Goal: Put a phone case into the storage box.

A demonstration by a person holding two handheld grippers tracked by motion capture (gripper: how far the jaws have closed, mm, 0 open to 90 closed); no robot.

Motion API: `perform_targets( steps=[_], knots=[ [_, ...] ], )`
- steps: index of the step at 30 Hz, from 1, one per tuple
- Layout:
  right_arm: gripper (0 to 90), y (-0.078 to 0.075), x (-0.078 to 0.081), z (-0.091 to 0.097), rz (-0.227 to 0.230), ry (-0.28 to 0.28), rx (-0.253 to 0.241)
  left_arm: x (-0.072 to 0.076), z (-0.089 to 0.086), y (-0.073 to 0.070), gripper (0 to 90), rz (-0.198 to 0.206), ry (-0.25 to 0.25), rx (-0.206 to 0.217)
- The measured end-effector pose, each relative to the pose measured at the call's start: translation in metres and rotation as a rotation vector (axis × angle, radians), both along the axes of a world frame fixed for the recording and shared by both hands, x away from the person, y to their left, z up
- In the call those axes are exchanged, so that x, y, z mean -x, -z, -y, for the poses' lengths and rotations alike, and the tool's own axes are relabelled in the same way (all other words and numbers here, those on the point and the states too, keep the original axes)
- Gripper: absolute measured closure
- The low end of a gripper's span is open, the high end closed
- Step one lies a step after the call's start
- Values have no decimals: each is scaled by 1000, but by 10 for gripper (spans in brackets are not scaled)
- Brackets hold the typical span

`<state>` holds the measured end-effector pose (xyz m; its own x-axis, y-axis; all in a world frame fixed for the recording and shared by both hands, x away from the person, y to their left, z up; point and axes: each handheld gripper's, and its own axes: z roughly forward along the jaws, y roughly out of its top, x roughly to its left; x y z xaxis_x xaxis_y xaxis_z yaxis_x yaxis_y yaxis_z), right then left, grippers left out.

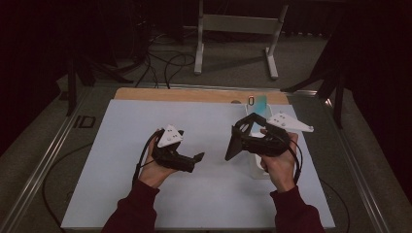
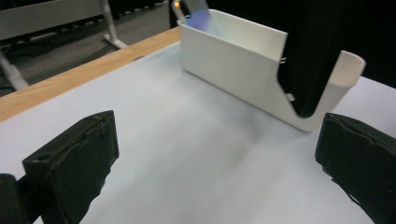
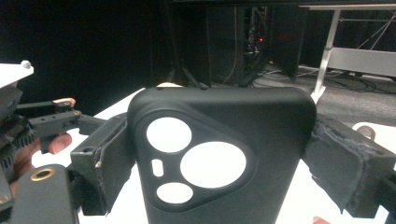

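Holding the black phone case (image 3: 219, 158) between its two pads, our right tool (image 1: 243, 141) was clamped on the case's side edges, with the camera cut-outs facing that tool's own camera. From above, the case (image 1: 233, 145) stuck out from the tool toward our left tool (image 1: 194, 160), over the pale desk (image 1: 145, 194). Just behind and under the right tool stood the white tray (image 2: 233, 65), resting on the desk, with a blue-tinted item (image 2: 198, 14) at its far end. Our left tool (image 2: 210, 154) had its jaws spread as wide as they go, nothing between them, bare desk below; the tray lay ahead of it, and the two tools were near but apart.
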<state>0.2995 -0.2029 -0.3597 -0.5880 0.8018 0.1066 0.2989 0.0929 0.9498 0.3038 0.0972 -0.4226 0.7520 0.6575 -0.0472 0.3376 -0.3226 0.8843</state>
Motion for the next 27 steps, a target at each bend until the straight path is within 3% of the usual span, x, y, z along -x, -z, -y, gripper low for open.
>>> perform_targets(
  steps=[5,9,27],
  knots=[
    [134,-1,-2,3,11,17,5,0,-10,0,0,12,-30,-14],
    [134,-1,-4,6,11,31,11,1,-21,1,0,52,-93,-41],
    [134,-7,-14,22,20,87,27,5,-64,8,0,58,-187,-40]
  ],
)
